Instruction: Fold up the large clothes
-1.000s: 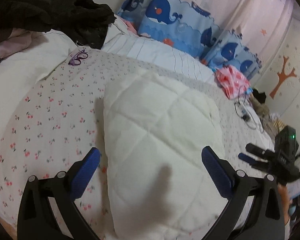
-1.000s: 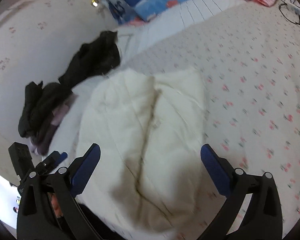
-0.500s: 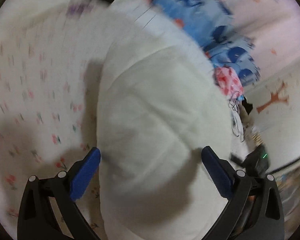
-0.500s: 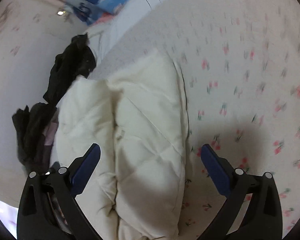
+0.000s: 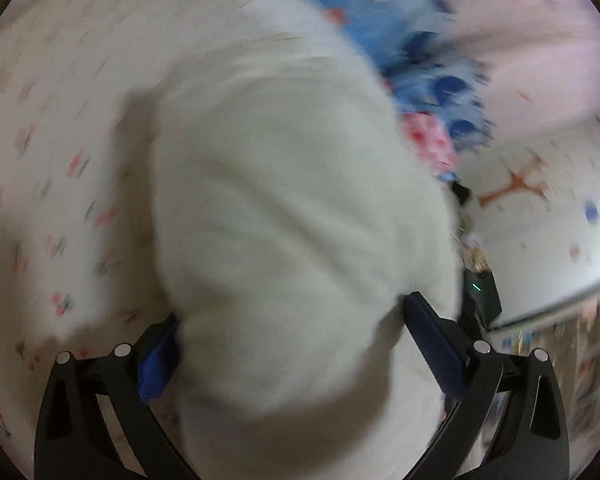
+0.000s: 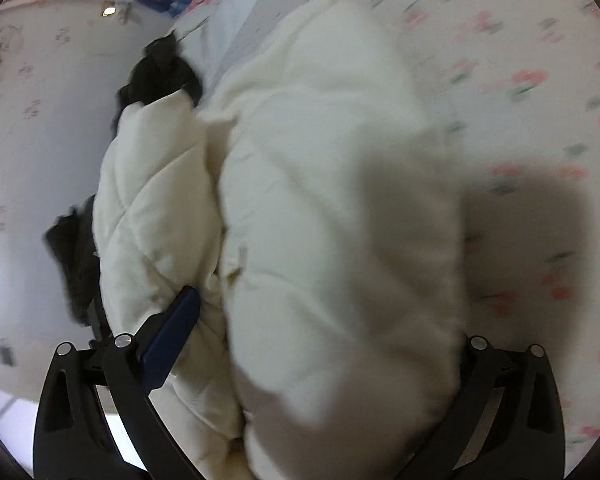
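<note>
A: Item?

B: One cream-white quilted garment (image 6: 324, 208), padded, stitched in a diamond pattern. Folded into a thick bundle, two puffy lobes side by side with a deep crease between them.

A: Location?

B: Lying on the floral-print bed sheet (image 6: 540, 80), its far end toward the sheet's edge by the pillows.

A: Left wrist view?

B: Blurred; the same pale bulk (image 5: 292, 216), apparently rounded on top.
</note>
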`<state>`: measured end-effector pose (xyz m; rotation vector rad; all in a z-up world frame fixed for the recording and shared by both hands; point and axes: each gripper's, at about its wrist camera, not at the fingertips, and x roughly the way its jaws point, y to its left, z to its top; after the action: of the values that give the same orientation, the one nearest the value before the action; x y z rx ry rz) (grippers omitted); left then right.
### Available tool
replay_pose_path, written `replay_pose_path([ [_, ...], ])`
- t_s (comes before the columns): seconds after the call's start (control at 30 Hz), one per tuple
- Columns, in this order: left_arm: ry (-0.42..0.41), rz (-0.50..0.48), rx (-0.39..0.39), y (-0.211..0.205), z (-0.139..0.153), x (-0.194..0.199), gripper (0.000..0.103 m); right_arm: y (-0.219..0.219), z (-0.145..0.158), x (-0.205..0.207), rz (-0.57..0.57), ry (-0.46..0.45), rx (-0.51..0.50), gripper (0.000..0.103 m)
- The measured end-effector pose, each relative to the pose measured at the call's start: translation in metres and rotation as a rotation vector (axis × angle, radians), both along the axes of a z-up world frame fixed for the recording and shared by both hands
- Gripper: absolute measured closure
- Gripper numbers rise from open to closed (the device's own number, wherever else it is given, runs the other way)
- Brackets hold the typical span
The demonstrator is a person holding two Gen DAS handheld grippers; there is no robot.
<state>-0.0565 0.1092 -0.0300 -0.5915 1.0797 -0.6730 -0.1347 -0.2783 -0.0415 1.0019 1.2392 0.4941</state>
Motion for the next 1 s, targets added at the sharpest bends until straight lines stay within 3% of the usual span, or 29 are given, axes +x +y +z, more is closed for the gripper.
replay_pose_path([
  [0.1, -0.212, 0.001, 0.076, -0.009, 0.039, -0.016, 0.006, 0.016, 0.020, 0.004, 0.040, -0.107, 0.060, 0.006],
  [0.17, -0.265, 0.040, 0.093, -0.001, 0.050, -0.019, 0.006, 0.024, 0.024, 0.009, 0.066, -0.135, 0.091, 0.006],
  [0.23, -0.249, 0.090, 0.222, 0.004, 0.044, -0.012, 0.005, 0.039, 0.012, 0.015, 0.116, -0.064, -0.029, 0.006],
  [0.27, -0.177, 0.100, 0.279, 0.004, 0.029, -0.004, 0.005, 0.043, 0.002, 0.020, 0.116, -0.011, -0.104, 0.006],
  [0.3, -0.113, 0.116, 0.310, 0.005, 0.016, 0.002, 0.005, 0.042, -0.002, 0.022, 0.097, 0.010, -0.116, 0.007],
  [0.33, -0.100, 0.133, 0.315, 0.005, 0.014, 0.004, 0.005, 0.038, -0.002, 0.022, 0.068, 0.018, -0.106, 0.007],
  [0.37, -0.105, 0.130, 0.306, 0.005, 0.016, 0.004, 0.005, 0.032, 0.010, 0.022, 0.016, 0.005, -0.182, 0.007],
  [0.43, -0.127, 0.122, 0.298, 0.003, 0.020, 0.002, 0.005, 0.029, 0.057, 0.018, -0.069, -0.166, -0.384, 0.007],
  [0.5, -0.128, 0.132, 0.310, 0.003, 0.018, 0.001, 0.005, 0.042, 0.101, 0.014, -0.087, -0.361, -0.453, 0.007],
  [0.57, -0.122, 0.133, 0.303, 0.006, 0.016, 0.000, 0.005, 0.075, 0.134, 0.015, -0.014, -0.515, -0.506, 0.007],
  [0.6, -0.118, 0.135, 0.302, 0.007, 0.017, 0.002, 0.005, 0.089, 0.139, 0.016, 0.020, -0.544, -0.541, 0.007],
  [0.67, -0.120, 0.136, 0.303, 0.006, 0.015, 0.002, 0.005, 0.123, 0.129, 0.033, 0.107, -0.517, -0.642, 0.007],
  [0.7, -0.121, 0.137, 0.301, 0.006, 0.015, 0.002, 0.005, 0.132, 0.105, 0.049, 0.128, -0.428, -0.714, 0.007],
  [0.73, -0.118, 0.138, 0.304, 0.010, 0.012, 0.000, 0.005, 0.131, 0.075, 0.062, 0.148, -0.362, -0.707, 0.007],
  [0.8, -0.107, 0.139, 0.333, 0.009, 0.008, 0.002, 0.005, 0.113, 0.046, 0.067, 0.123, -0.304, -0.617, 0.006],
  [1.0, -0.125, 0.125, 0.327, 0.008, 0.009, -0.001, 0.005, 0.108, 0.077, 0.037, 0.104, -0.293, -0.752, 0.007],
])
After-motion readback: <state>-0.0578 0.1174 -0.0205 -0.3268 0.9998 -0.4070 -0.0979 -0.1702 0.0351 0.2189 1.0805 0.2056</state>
